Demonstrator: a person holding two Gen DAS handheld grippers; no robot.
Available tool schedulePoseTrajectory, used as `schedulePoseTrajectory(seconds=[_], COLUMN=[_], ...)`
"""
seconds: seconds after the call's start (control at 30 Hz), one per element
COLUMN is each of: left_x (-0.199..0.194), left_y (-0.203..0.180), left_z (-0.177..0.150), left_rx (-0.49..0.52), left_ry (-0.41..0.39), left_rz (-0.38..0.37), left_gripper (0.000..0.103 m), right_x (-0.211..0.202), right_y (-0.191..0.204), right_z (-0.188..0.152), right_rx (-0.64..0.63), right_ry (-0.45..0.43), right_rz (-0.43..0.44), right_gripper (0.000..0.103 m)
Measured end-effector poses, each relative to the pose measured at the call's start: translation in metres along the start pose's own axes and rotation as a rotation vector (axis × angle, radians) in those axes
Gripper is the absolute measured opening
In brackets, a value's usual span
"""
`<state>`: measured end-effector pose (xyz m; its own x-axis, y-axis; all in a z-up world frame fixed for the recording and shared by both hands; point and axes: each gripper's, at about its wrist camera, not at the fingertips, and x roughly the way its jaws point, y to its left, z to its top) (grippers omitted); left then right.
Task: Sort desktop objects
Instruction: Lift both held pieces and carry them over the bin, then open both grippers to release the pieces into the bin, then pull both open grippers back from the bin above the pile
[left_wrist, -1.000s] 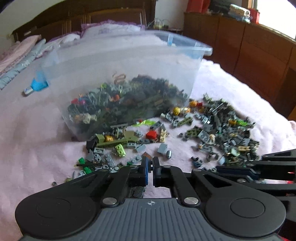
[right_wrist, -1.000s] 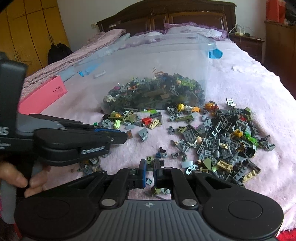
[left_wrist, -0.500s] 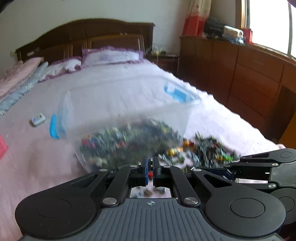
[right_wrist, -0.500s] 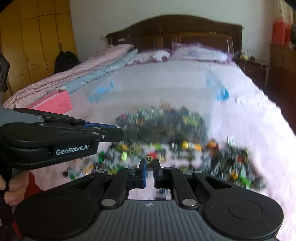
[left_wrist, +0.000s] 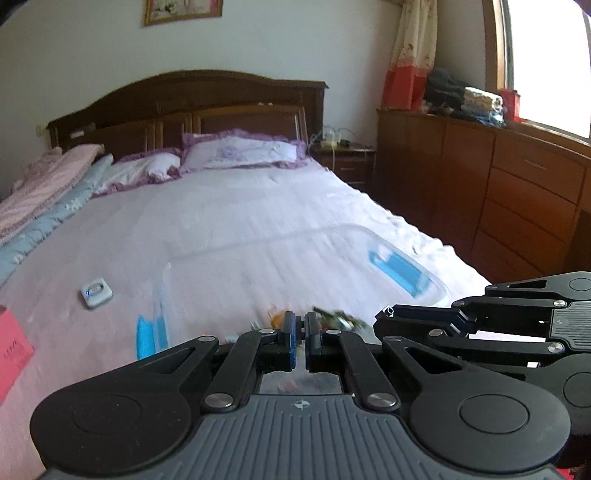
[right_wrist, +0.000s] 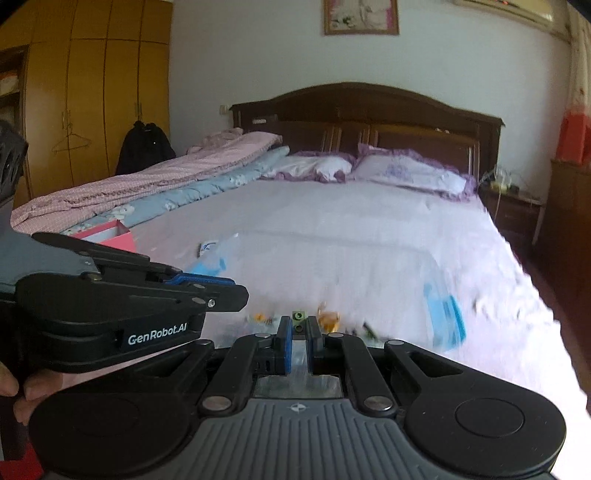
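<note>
A clear plastic bin with blue handles lies on the bed, blurred; it also shows in the right wrist view. Only a few coloured bricks in it show over my fingers. My left gripper is raised above the bin's near side with its jaws nearly closed; I see nothing between them. My right gripper is shut on a small green brick above the bin. The right gripper also shows in the left wrist view, and the left gripper in the right wrist view.
A white remote lies left of the bin. A pink box stands at the left on the bed. Pillows and a headboard are at the far end. A wooden dresser runs along the right.
Both grippers have risen from the loose brick pile on the bed and tilted up, now over the bin. The pile has dropped out of view. The right gripper carries the green brick.
</note>
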<state>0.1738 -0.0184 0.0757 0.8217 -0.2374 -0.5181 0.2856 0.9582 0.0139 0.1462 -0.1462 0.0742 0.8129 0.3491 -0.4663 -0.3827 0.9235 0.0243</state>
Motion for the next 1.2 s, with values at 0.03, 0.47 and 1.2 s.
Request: schedulePoseTrajectory(seconds=[0.03,0.47,1.2], left_x=[0.005,0.036,-0.033], left_y=[0.002,0.019,-0.001], left_z=[0.004,0.021,0.002], left_rx=[0.0,-0.051,-0.1], left_ry=[-0.002,0.022,0.035], left_rz=[0.007,0.074,0.079], left_gripper=[0.006,0.046,0.079], right_x=[0.005,0.064,-0.009], right_y=[-0.002,-0.027,0.003], right_z=[0.005,0.028,-0.009], right_rx=[-0.004,0.031,0.037], right_ry=[-0.002,0.062,0.092], right_rz=[-0.003,-0.058,-0.092], right_gripper=[0.008,0.037,0.064])
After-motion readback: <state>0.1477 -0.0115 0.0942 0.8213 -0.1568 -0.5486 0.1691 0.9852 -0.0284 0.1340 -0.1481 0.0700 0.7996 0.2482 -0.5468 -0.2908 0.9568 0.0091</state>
